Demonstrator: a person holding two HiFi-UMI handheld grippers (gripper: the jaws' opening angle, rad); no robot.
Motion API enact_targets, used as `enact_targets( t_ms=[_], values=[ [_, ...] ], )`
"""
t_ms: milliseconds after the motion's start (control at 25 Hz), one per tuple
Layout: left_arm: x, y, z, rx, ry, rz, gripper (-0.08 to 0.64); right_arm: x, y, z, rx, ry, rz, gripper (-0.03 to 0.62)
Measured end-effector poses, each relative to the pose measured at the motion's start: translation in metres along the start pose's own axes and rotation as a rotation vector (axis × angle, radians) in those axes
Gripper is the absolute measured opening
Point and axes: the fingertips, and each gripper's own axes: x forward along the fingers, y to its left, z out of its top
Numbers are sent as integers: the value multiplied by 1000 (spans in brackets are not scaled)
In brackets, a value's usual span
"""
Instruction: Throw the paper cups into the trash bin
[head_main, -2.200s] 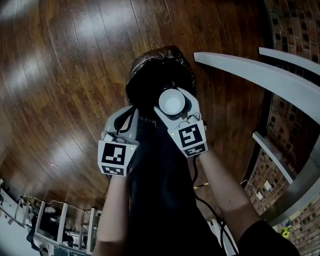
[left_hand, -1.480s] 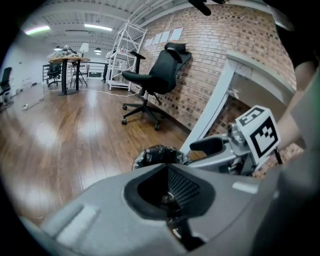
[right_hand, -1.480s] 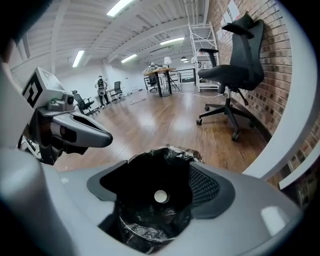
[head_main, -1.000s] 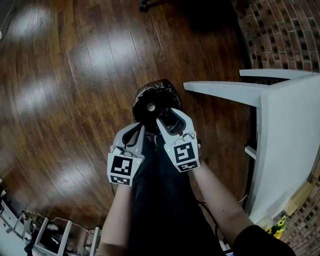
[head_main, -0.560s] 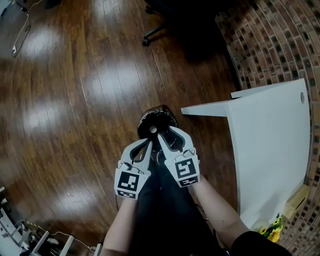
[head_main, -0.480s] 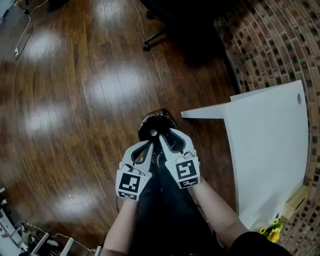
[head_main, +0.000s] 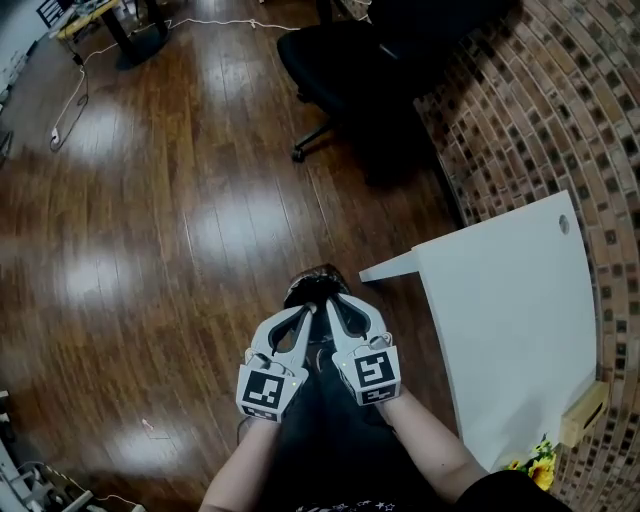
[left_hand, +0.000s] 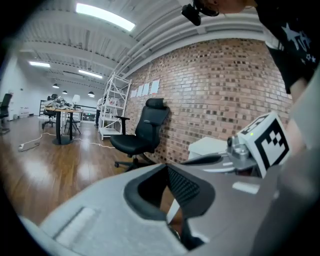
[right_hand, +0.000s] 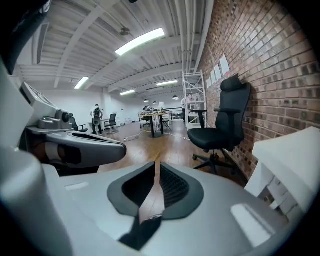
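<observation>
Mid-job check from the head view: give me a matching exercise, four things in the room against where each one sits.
Things:
1. black swivel office chair
2. white rectangular table
3. round trash bin with black liner
4. yellow flowers

Places:
A. on the wooden floor, just off the table's corner
B. bottom right corner of the head view
C. top of the view, near the brick wall
D. along the right side, below the brick wall

Pairs: 1-C; 2-D; 3-A; 4-B
</observation>
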Motion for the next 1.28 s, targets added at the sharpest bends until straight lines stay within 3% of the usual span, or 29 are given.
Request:
enact_targets(
  t_ms=[240,440,680,1280],
  values=[
    [-15,-20,43,34,-49,-33,3,-22,-3,51,-28,-100,-3,28],
    [-27,-19,81,51,-105,-11,3,-39,-19,88,-8,-142,-45,18],
    [-41,-16,117,85,-164,25,3,-64,-23,130,-41,-225,-38,8],
    [-62,-13,155,108,-230,88,3,-90,-4,183,-36,-365,43,8]
  ],
)
